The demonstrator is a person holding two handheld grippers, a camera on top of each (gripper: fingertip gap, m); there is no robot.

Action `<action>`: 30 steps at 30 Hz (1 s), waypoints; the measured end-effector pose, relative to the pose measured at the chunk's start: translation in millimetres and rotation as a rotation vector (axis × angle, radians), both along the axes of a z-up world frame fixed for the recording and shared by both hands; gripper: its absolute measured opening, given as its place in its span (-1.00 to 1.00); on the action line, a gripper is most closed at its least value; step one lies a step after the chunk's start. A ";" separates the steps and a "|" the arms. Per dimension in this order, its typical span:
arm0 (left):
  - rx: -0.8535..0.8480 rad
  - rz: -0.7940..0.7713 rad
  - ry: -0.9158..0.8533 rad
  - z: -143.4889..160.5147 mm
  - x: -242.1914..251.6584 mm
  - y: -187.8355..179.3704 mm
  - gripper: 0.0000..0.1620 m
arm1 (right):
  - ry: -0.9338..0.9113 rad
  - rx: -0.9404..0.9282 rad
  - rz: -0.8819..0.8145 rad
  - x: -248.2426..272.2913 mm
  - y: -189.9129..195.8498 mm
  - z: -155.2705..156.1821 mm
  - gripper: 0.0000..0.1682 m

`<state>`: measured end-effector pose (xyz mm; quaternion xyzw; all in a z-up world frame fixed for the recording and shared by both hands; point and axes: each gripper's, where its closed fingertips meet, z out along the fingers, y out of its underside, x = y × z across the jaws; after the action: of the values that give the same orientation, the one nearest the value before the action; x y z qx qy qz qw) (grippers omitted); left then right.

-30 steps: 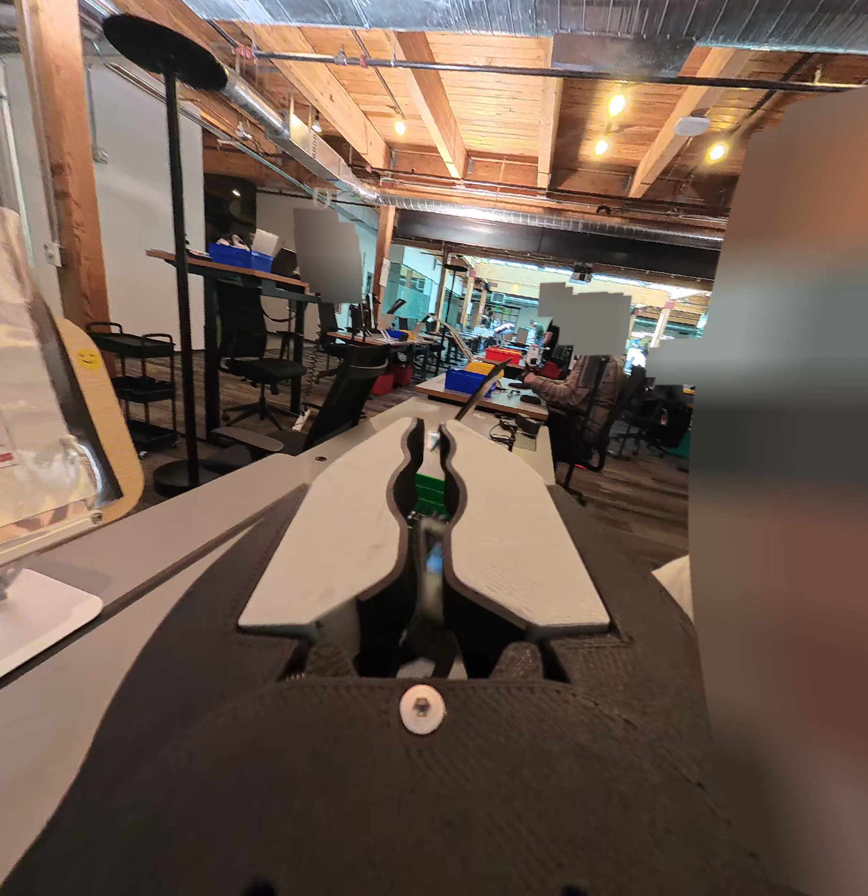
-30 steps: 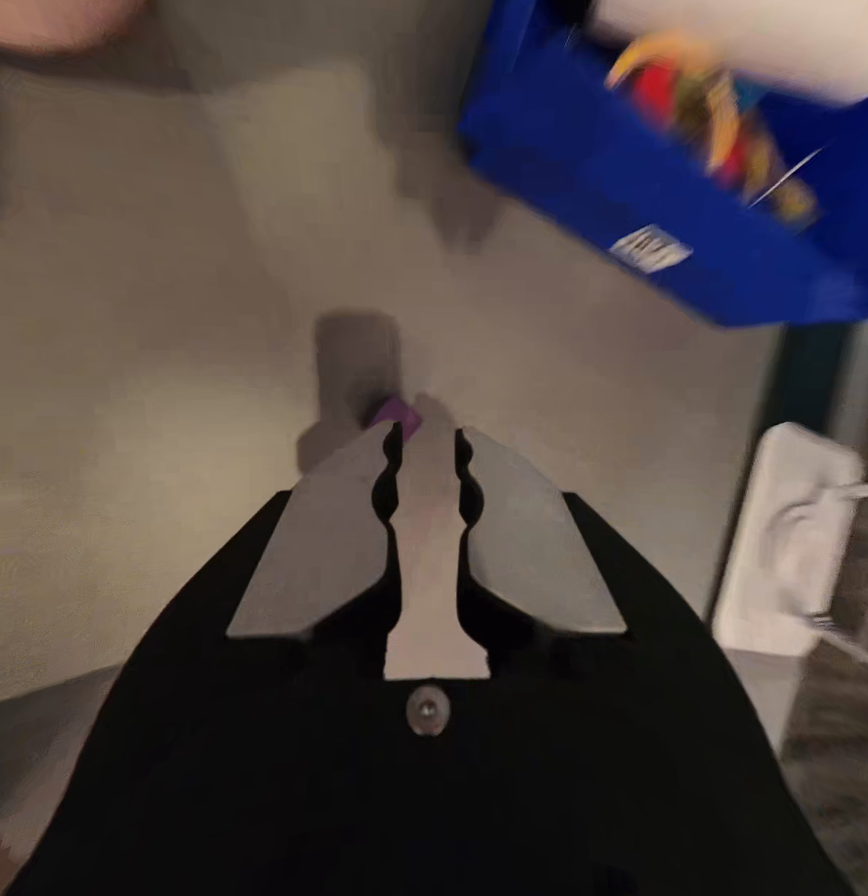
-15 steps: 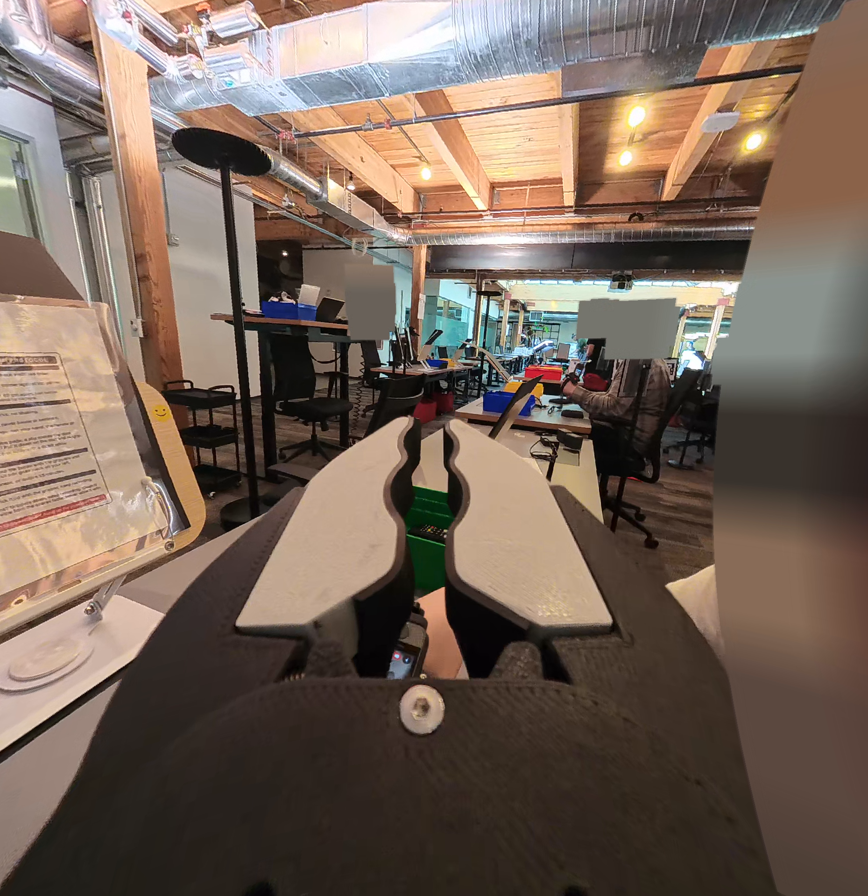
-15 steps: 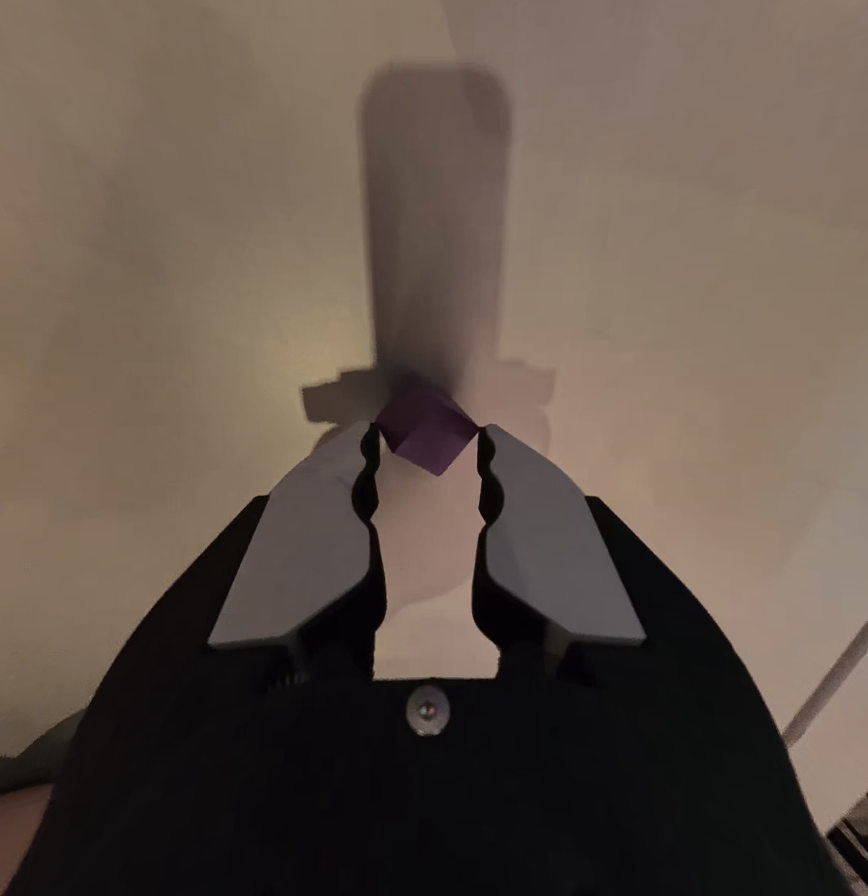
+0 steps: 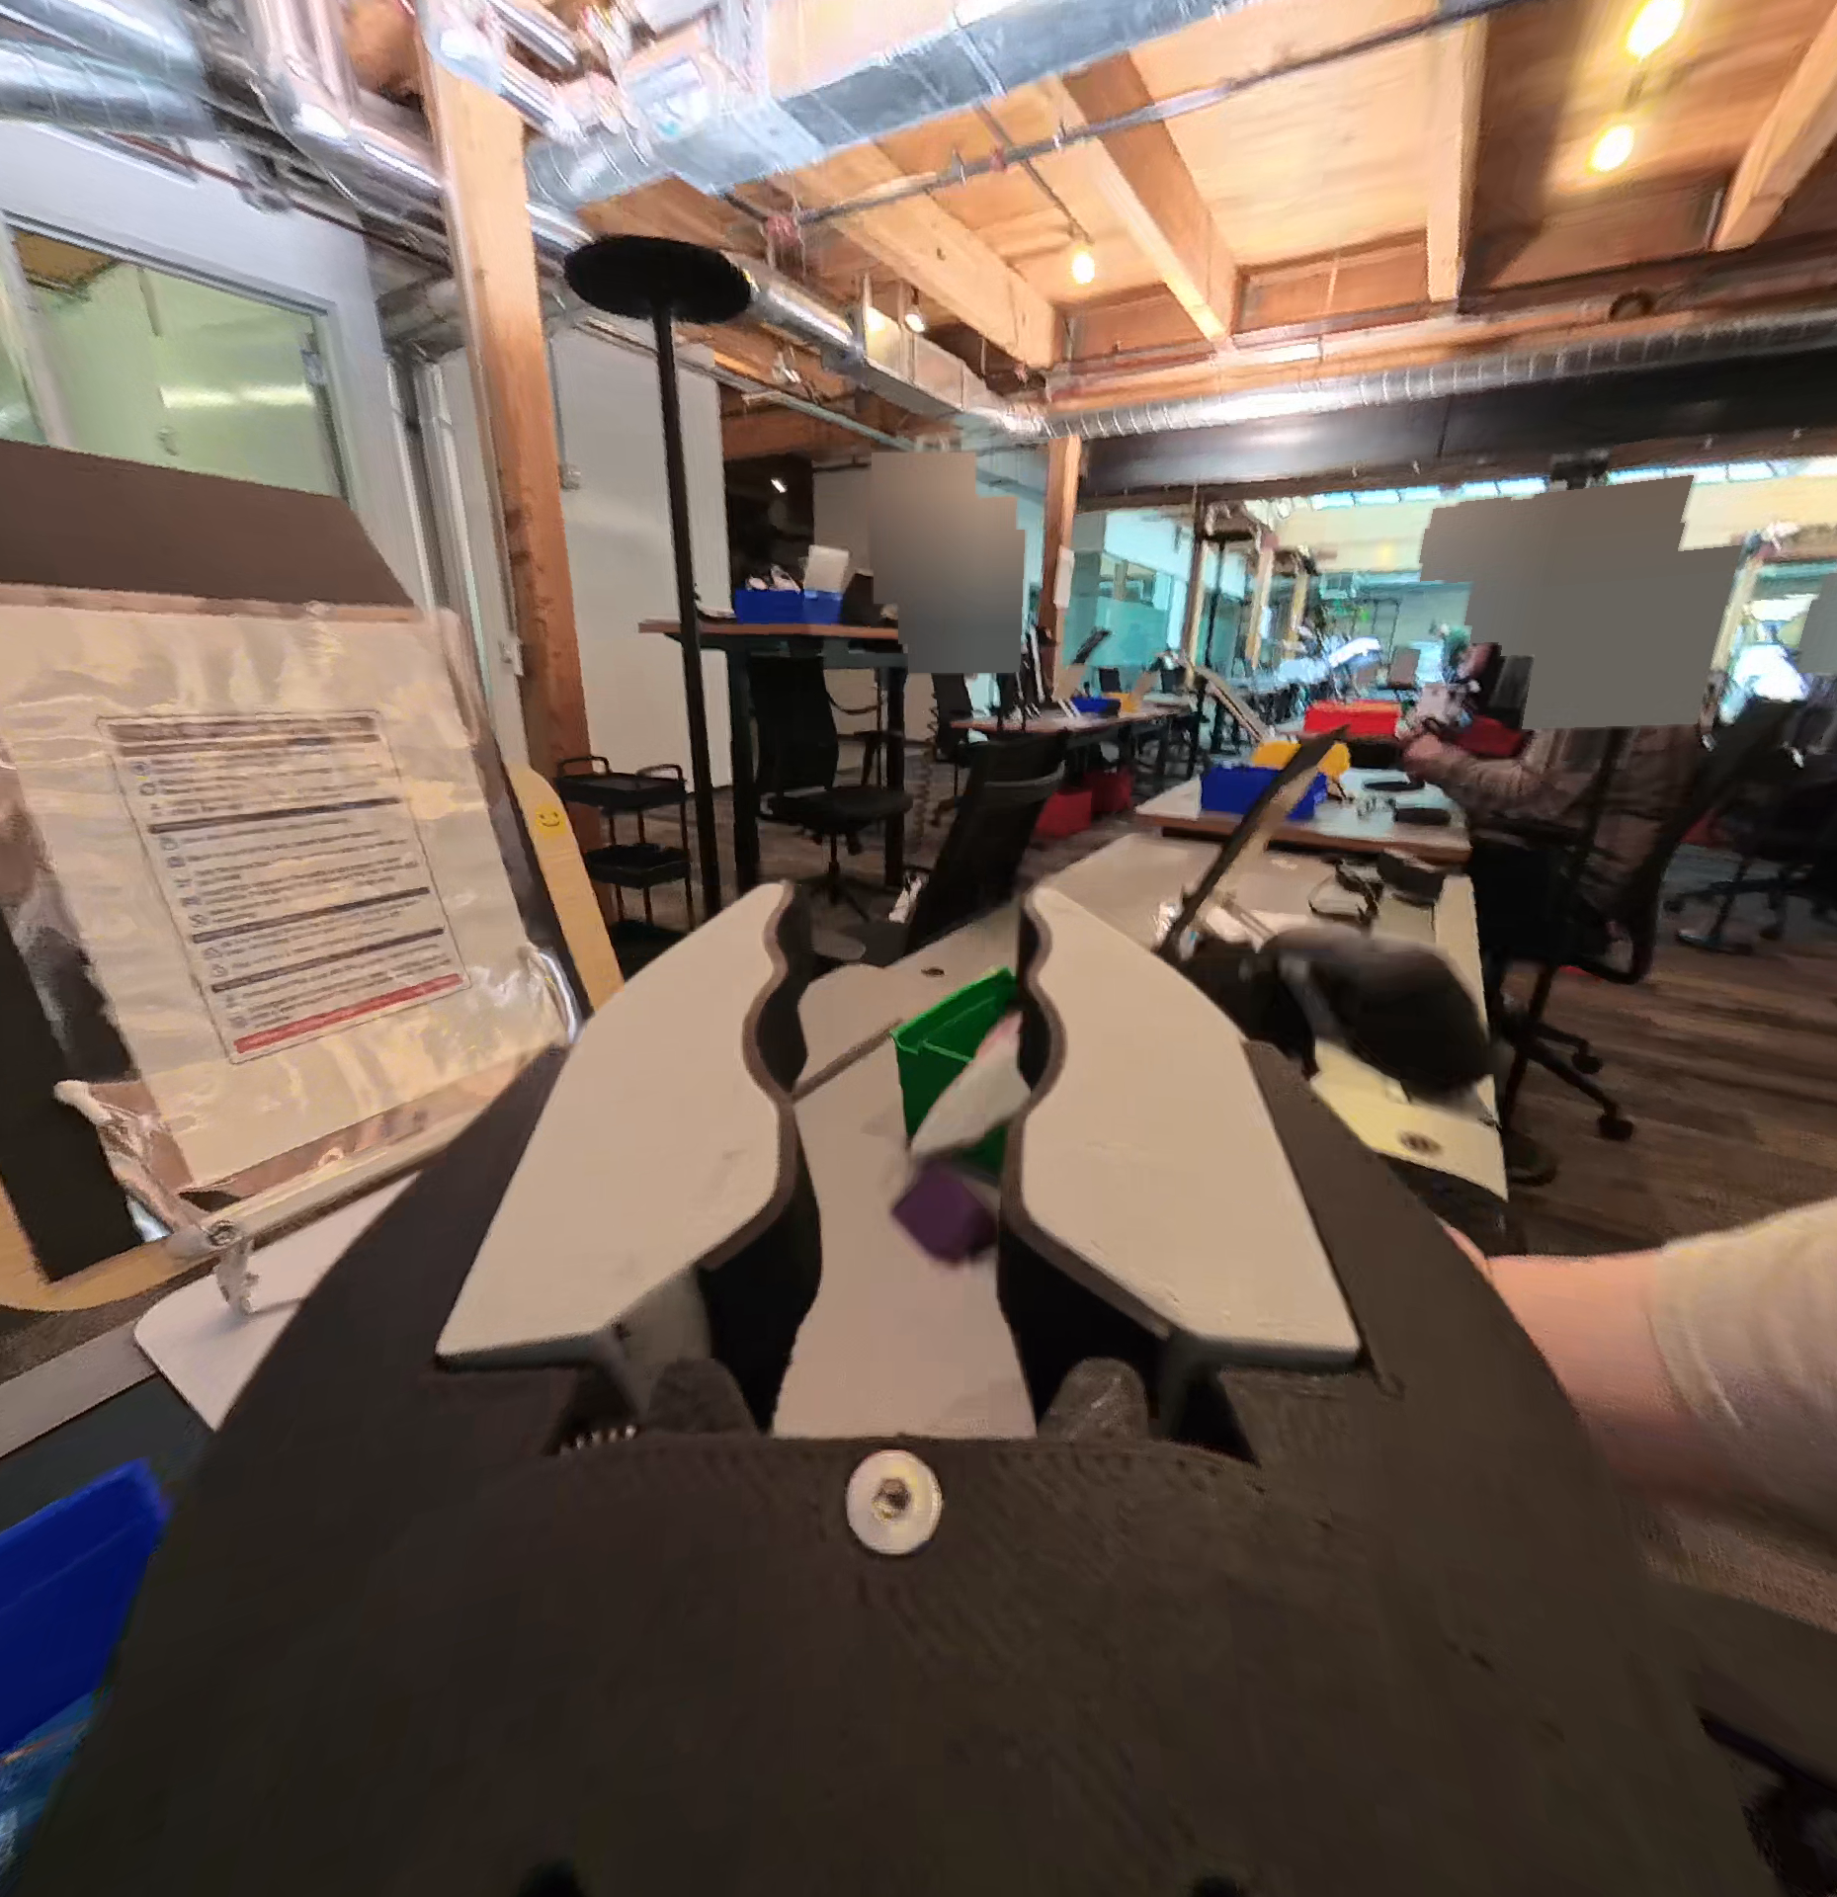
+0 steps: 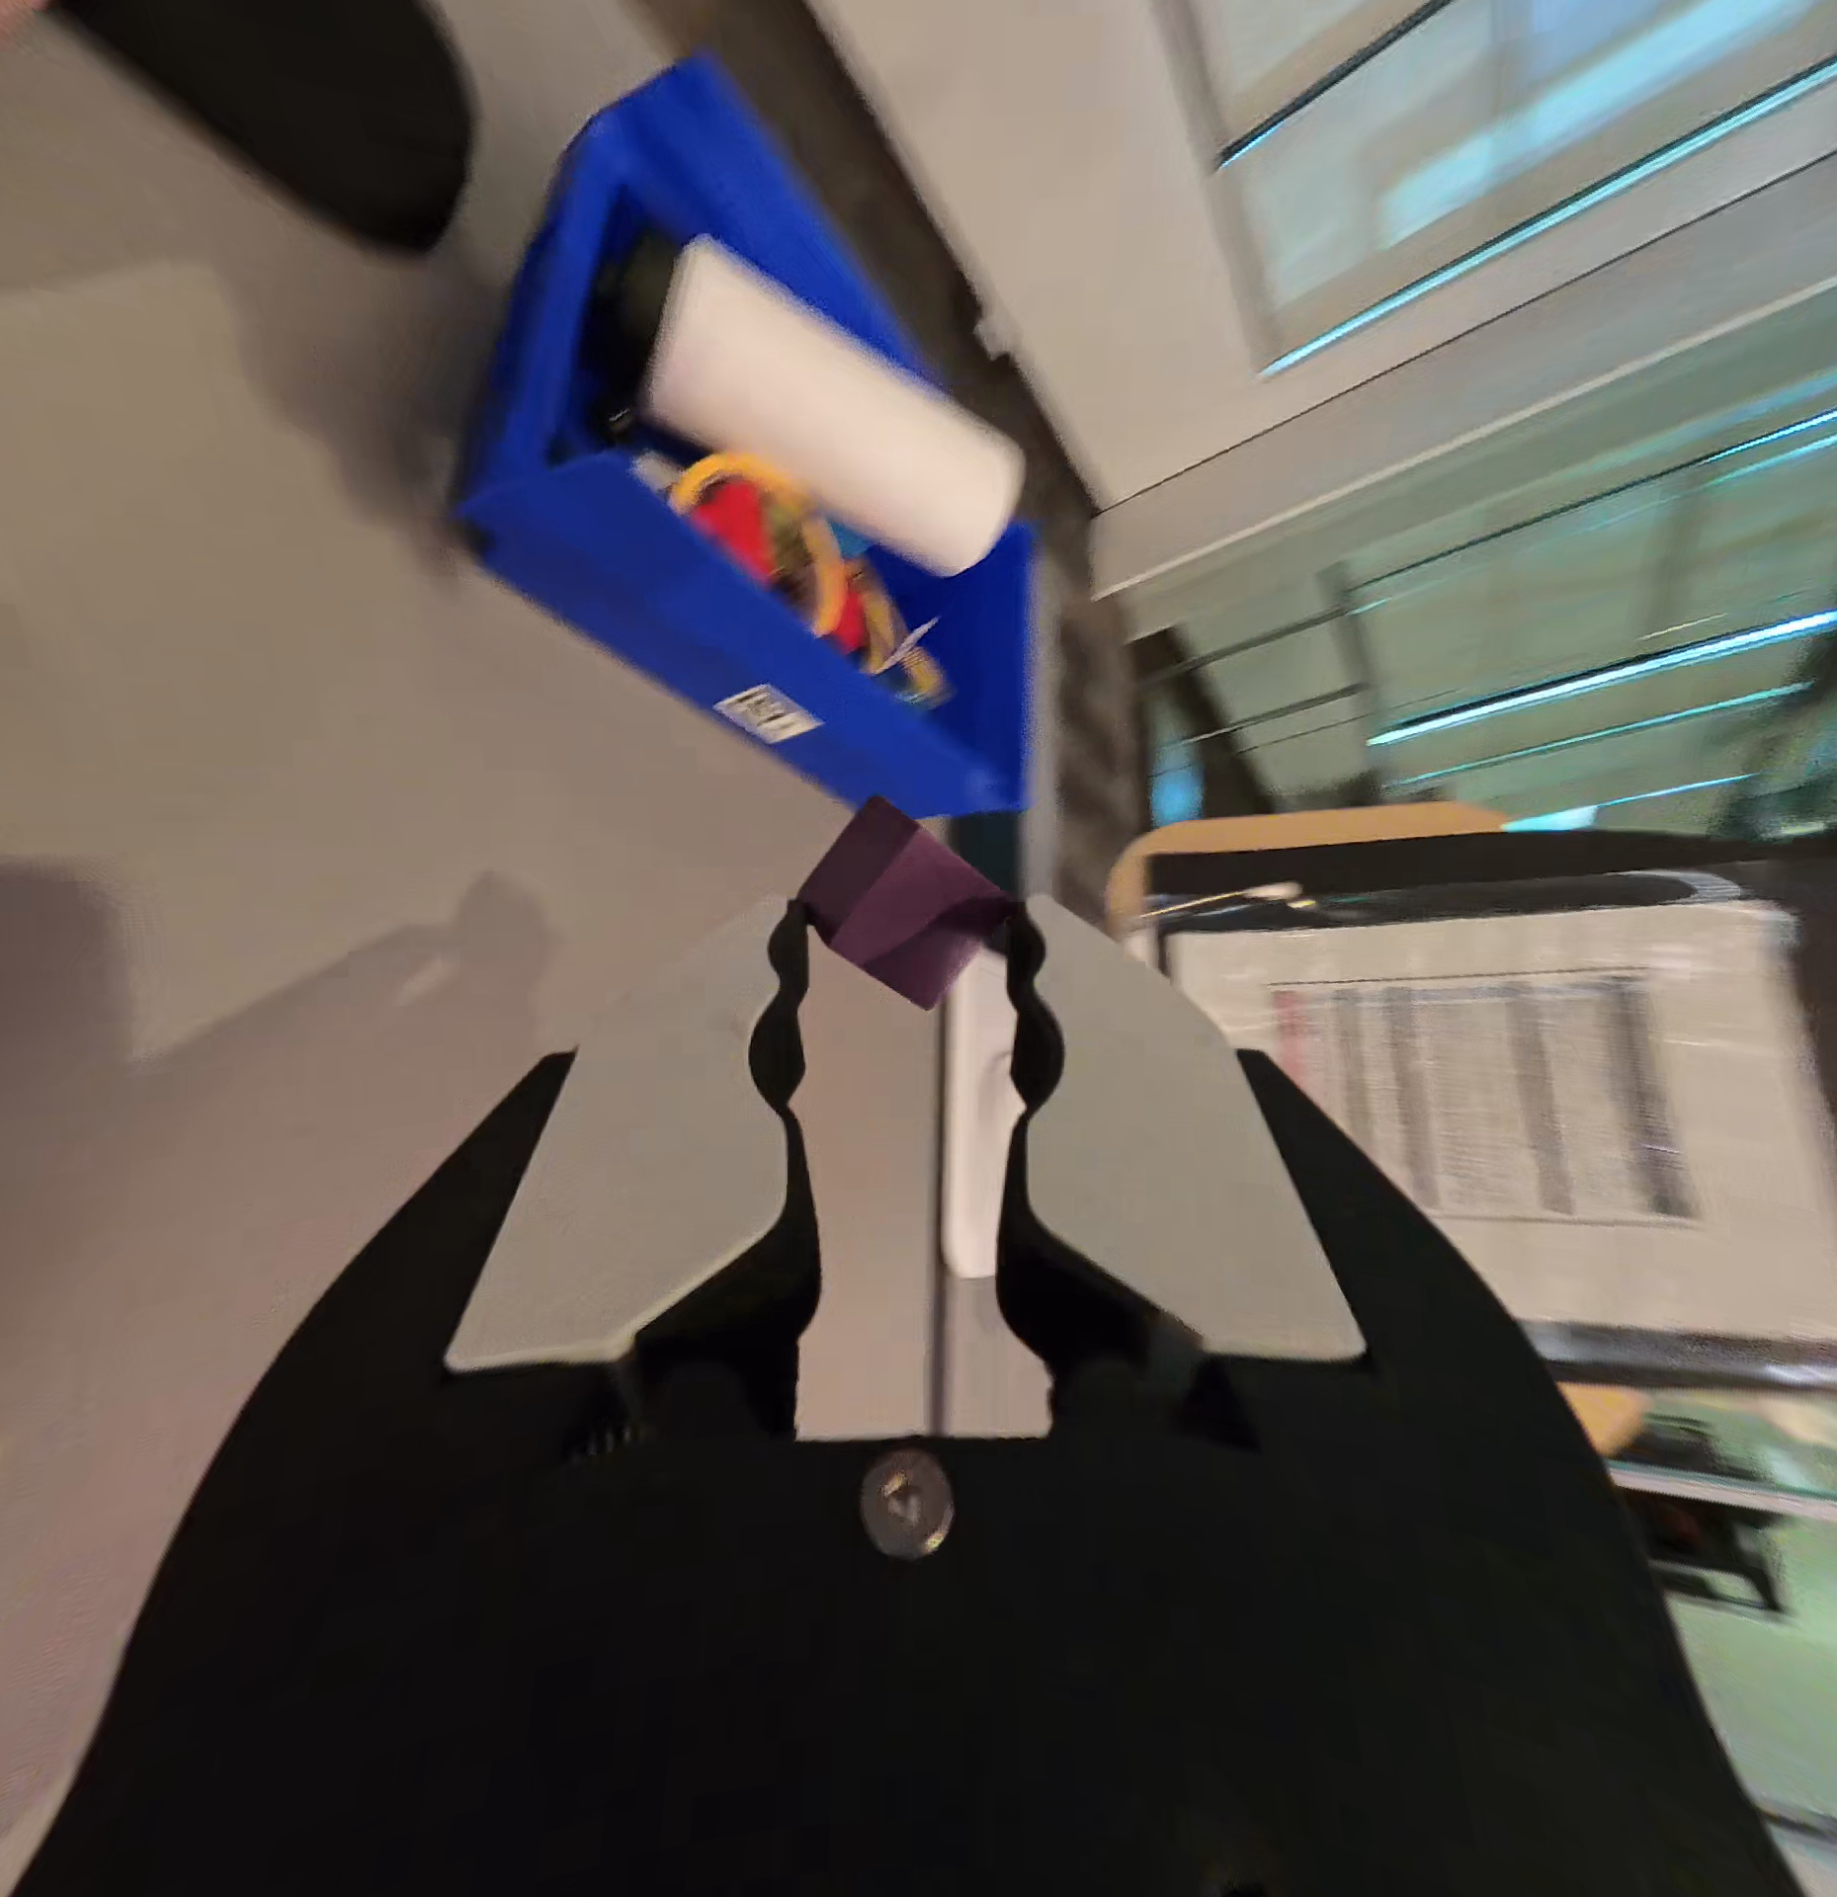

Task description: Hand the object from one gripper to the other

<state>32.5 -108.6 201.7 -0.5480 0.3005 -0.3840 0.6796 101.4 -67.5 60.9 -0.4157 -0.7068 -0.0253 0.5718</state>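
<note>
A small purple cube point(image 6: 899, 908) is pinched at the tips of my right gripper point(image 6: 904, 919), which is shut on it and holds it above the grey table point(image 6: 277, 821). In the left wrist view my left gripper point(image 5: 909, 924) is open and empty. Through its gap I see the purple cube point(image 5: 940, 1216), blurred, under a grey finger point(image 5: 960, 1104) of the right gripper, whose dark body point(image 5: 1376, 1016) is to the right. The cube touches neither left finger; I cannot tell how far ahead it is.
A blue bin point(image 6: 791, 667) with a white roll point(image 6: 832, 411) and coloured items stands on the table. A clear sign holder with a printed sheet point(image 5: 277, 873) stands at left. A green bin point(image 5: 945, 1037) is ahead. A sleeve point(image 5: 1715, 1365) is at right.
My right gripper closed on the purple cube and lifted it off the table, swinging toward the left gripper. My left gripper opened from nearly shut, and the cube now shows in its gap.
</note>
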 end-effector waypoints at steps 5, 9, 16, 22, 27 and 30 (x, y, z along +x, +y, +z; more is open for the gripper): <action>-0.032 -0.175 0.243 -42.2 41.6 -3.2 -0.30 | 0.275 0.243 0.045 21.8 -19.4 68.3 -0.55; -0.072 -0.407 0.256 -54.2 79.2 -16.2 -0.29 | 0.429 0.333 0.152 25.5 -46.3 94.7 -0.55; -0.061 -0.534 0.155 -45.4 105.3 -21.8 -0.46 | 0.523 0.255 0.281 27.1 -66.8 103.7 -0.54; 0.009 -0.514 0.190 -48.1 111.8 -25.7 -0.54 | 0.528 0.244 0.291 24.3 -66.4 101.9 -0.54; 0.072 -0.484 0.212 -46.7 113.0 -25.7 -0.63 | 0.562 0.250 0.302 24.6 -63.7 103.8 -0.54; 0.221 -0.196 0.243 -36.9 100.9 1.3 -0.64 | 0.615 0.167 0.305 32.9 -56.3 108.8 -0.52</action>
<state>133.4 -107.3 164.8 -0.4804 0.4726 -0.3442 0.6538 134.3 -123.8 169.6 -0.2453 -0.5510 0.1290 0.7872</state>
